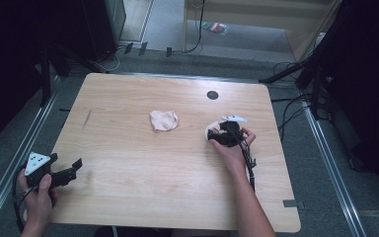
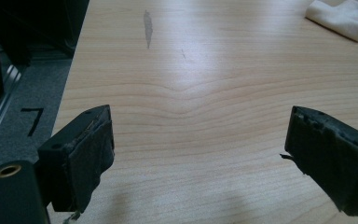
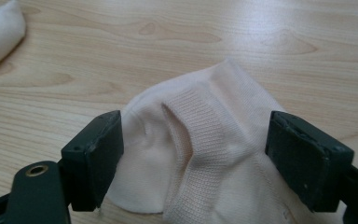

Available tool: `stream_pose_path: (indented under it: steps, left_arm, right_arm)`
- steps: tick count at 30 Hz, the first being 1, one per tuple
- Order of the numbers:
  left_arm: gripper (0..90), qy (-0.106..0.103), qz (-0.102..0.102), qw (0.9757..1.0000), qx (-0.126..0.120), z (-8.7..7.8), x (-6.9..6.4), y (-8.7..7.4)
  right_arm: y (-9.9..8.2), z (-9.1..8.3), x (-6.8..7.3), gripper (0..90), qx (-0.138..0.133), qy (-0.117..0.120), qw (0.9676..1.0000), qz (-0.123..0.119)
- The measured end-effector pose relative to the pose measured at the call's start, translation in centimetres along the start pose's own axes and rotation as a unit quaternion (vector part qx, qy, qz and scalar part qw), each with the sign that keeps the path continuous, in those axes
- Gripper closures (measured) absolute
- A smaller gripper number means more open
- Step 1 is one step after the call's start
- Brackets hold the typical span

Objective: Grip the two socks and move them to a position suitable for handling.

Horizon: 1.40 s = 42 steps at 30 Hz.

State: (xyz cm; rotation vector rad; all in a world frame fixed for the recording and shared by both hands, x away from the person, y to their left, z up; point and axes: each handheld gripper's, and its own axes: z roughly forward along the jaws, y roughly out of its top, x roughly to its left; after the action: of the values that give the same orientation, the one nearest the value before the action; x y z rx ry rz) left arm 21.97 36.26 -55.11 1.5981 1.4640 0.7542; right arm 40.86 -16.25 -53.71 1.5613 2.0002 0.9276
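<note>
1. The pale wood-grain table with rounded corners [image 1: 128,163] stood on grey carpet, with black stands and loose cables at 12 and 2 o'clock beyond its far edge. A small round dark grommet hole [image 1: 212,95] sat near the far edge, and a short grey smear [image 1: 88,117] marked the wood toward 10 o'clock.

2. The high view showed both hands: the left hand [image 1: 38,195] at 8 o'clock by the near-left corner, the right hand [image 1: 237,148] at 3 o'clock.

3. The left gripper view showed the grain and the smear close up, plus a black "7" mark on the floor [image 2: 32,120]; the crumpled cream sock [image 2: 347,18] lay far off at 1 o'clock.

4. The right gripper view alone showed the ribbed knit cuff of the flat cream ankle sock [image 3: 200,158], which the high view mostly hid behind the gripper.

5. The left gripper [image 2: 198,158] hung with jaws spread wide over bare wood, well apart from either sock.

6. The right gripper [image 3: 193,161] was open, a jaw on each side of the flat sock; the left jaw seemed to touch its edge, though that was hard to judge.

7. The crumpled sock lay near the table's centre, apart from the flat one.
</note>
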Motion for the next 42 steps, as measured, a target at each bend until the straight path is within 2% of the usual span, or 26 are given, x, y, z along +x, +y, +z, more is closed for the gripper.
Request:
stream_pose_path:
  steps: [2,5,6,7,11,12,13,14,17,21,27,28,29,30,33,36,37,40,41,42]
  left_arm:
    - [8.6,0.0,0.0,1.0,0.0,0.0,0.0,0.0]
    - [8.6,0.0,0.0,1.0,0.0,0.0,0.0,0.0]
    - [8.6,0.0,0.0,1.0,0.0,0.0,0.0,0.0]
    - [8.6,0.0,0.0,1.0,0.0,0.0,0.0,0.0]
    - [8.7,0.0,0.0,1.0,0.002,0.0,0.0,0.0]
    - [8.7,0.0,0.0,1.0,0.002,0.0,0.0,0.0]
    - [8.7,0.0,0.0,1.0,0.002,0.0,0.0,0.0]
    - [8.7,0.0,0.0,1.0,0.002,0.0,0.0,0.0]
    - [8.7,0.0,-0.002,1.0,0.001,0.0,0.0,0.0]
    - [8.7,0.0,0.0,1.0,0.002,0.0,0.0,0.0]
    - [8.7,0.001,0.007,1.0,0.004,0.0,-0.2,0.0]
    - [8.7,0.001,0.007,1.0,0.004,0.0,-0.2,0.0]
    - [8.7,0.001,0.007,1.0,0.004,0.0,-0.2,0.0]
    - [8.7,0.002,0.007,1.0,0.005,0.0,-0.3,0.0]
    - [8.7,0.003,0.008,1.0,0.004,0.1,-0.3,0.0]
    - [8.7,0.003,0.007,1.0,0.004,0.1,-0.3,0.0]
    - [8.7,0.003,0.007,1.0,0.004,0.1,-0.3,0.0]
    - [8.7,0.003,0.008,1.0,0.004,0.1,-0.3,0.0]
    - [8.7,0.003,0.008,1.0,0.004,0.1,-0.3,0.0]
    - [8.7,0.003,0.008,1.0,0.004,0.1,-0.3,0.0]
  right_arm:
    - [-0.2,0.3,0.0,20.8,0.005,-0.005,1.0,-0.003]
    - [-0.6,0.4,0.2,26.4,-0.001,-0.026,0.9994,-0.021]
    - [-0.7,0.3,0.1,33.3,-0.006,-0.032,0.9993,-0.019]
    - [-0.7,0.3,0.1,33.3,-0.006,-0.032,0.9993,-0.019]
    - [-1.0,0.1,-0.7,61.7,-0.026,-0.053,0.9983,0.001]
    - [-1.1,0.0,-1.0,73.3,-0.031,-0.064,0.9975,0.007]
    - [-1.1,0.0,-1.0,73.3,-0.031,-0.064,0.9975,0.007]
    - [-1.1,-0.1,-1.4,79.7,-0.031,-0.063,0.9975,0.008]
    - [-1.1,-0.3,-1.9,82.0,-0.029,-0.057,0.9979,0.011]
    - [-0.9,-1.7,-2.4,82.9,-0.05,-0.052,0.9973,0.012]
    - [0.1,-5.4,-1.7,83.0,-0.085,-0.031,0.9959,-0.003]
    - [0.3,-6.7,-1.3,82.9,-0.094,-0.024,0.9953,-0.003]
    - [0.3,-6.7,-1.3,82.9,-0.094,-0.024,0.9953,-0.003]
    - [0.4,-8.1,-0.8,82.9,-0.104,-0.015,0.9945,-0.006]
    - [0.4,-9.1,-0.4,82.9,-0.111,-0.006,0.9938,-0.005]
    - [0.2,-11.3,1.1,82.9,-0.126,0.0,0.9919,-0.018]
    - [0.2,-11.3,1.1,82.9,-0.126,0.0,0.9919,-0.018]
    - [-0.2,-12.6,2.6,82.8,-0.135,0.013,0.9904,-0.025]
    - [-0.2,-12.6,2.6,82.8,-0.135,0.013,0.9904,-0.025]
    - [-0.6,-13.1,3.4,82.7,-0.137,0.024,0.9898,-0.029]
